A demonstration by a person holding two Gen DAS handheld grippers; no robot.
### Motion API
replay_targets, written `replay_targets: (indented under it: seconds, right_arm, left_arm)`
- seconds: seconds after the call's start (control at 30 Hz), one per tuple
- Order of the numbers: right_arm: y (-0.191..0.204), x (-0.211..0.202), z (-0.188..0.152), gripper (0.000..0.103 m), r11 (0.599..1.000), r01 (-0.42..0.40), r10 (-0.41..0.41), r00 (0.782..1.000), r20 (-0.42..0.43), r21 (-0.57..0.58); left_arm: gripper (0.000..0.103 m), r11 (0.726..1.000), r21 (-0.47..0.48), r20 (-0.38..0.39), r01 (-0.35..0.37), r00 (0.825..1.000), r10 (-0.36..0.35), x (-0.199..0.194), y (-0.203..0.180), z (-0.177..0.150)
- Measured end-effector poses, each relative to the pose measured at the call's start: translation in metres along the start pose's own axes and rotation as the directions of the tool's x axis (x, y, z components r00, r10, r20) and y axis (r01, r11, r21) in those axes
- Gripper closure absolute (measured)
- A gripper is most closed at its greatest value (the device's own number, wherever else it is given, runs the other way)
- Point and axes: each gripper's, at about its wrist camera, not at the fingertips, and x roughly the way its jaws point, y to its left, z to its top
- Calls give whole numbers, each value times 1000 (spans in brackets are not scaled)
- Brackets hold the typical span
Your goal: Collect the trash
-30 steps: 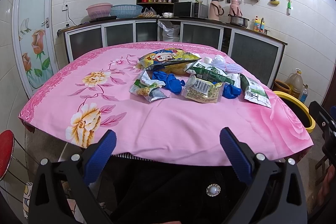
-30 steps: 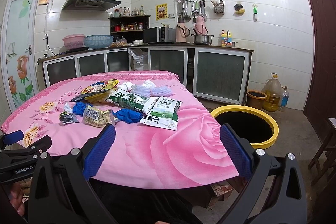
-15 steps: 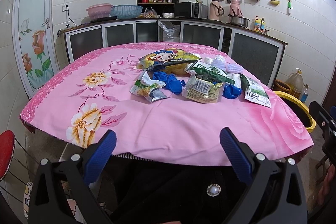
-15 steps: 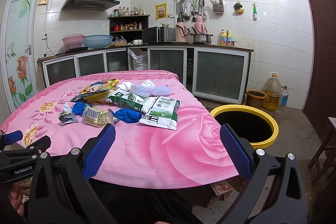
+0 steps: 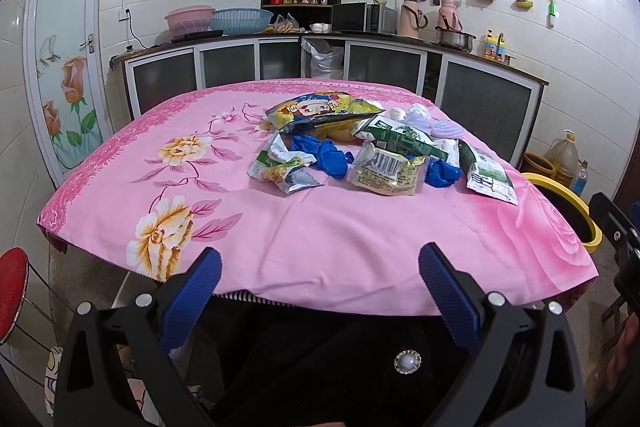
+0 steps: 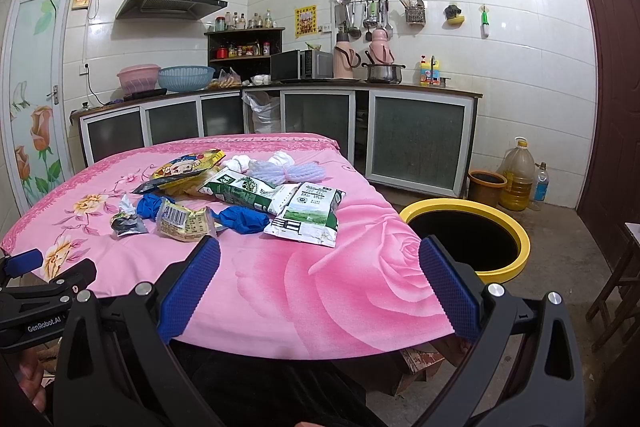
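A heap of trash lies on the pink flowered tablecloth [image 5: 224,211]: a yellow cartoon snack bag [image 5: 320,109], blue gloves [image 5: 328,157], a barcode wrapper [image 5: 386,173], a torn green-white wrapper [image 5: 280,167], green-white packets [image 5: 486,173] and white foam netting [image 5: 430,119]. In the right wrist view the same heap shows the green-white packet [image 6: 308,213], barcode wrapper [image 6: 184,223] and snack bag [image 6: 186,167]. My left gripper [image 5: 320,283] stands open before the table's near edge, holding nothing. My right gripper [image 6: 320,279] is open over the near right corner, also holding nothing.
A yellow-rimmed bin [image 6: 466,239] stands on the floor right of the table, with a brown pot [image 6: 486,187] and oil jug [image 6: 518,179] behind it. Kitchen cabinets [image 6: 320,123] line the back wall. A red stool [image 5: 12,291] is at the left.
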Motion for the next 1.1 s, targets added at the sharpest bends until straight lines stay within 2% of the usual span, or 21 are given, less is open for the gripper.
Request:
replay_targets:
  seconds: [0.37,0.5,0.63,0.7,0.83,0.93,1.1]
  right_arm:
    - [-13,5,-2,7,1000,26,-26,1000,4,15]
    - [-21,7,2,7,997,72,-73,997,8,37]
    - [-32,17,14,7,998,51,-51,999,-8,28]
    - [-35,24,19,7,999,55,-54,998,-17,5]
    - [-43,48,27,7,1000,-11,12,993,-114,13]
    - [-46,71,26,7,994,-109,111,974,-200,22]
    - [-43,97,26,7,971,-235,238,937,-257,41]
  left_arm:
    - [8,1000,-2,-9,-10,1000,10,3,1,0]
    - [8,1000,-3,-12,6,1000,-6,1,3,-1]
    - [8,1000,-25,-25,11,1000,-12,3,7,-4]
    - [8,998,-44,-44,42,998,-44,7,10,-5]
    - [8,991,-46,-71,126,989,-129,16,9,-9]
    - [8,984,-28,-71,176,981,-178,22,5,-9]
    - [8,980,37,-114,195,975,-190,42,6,10]
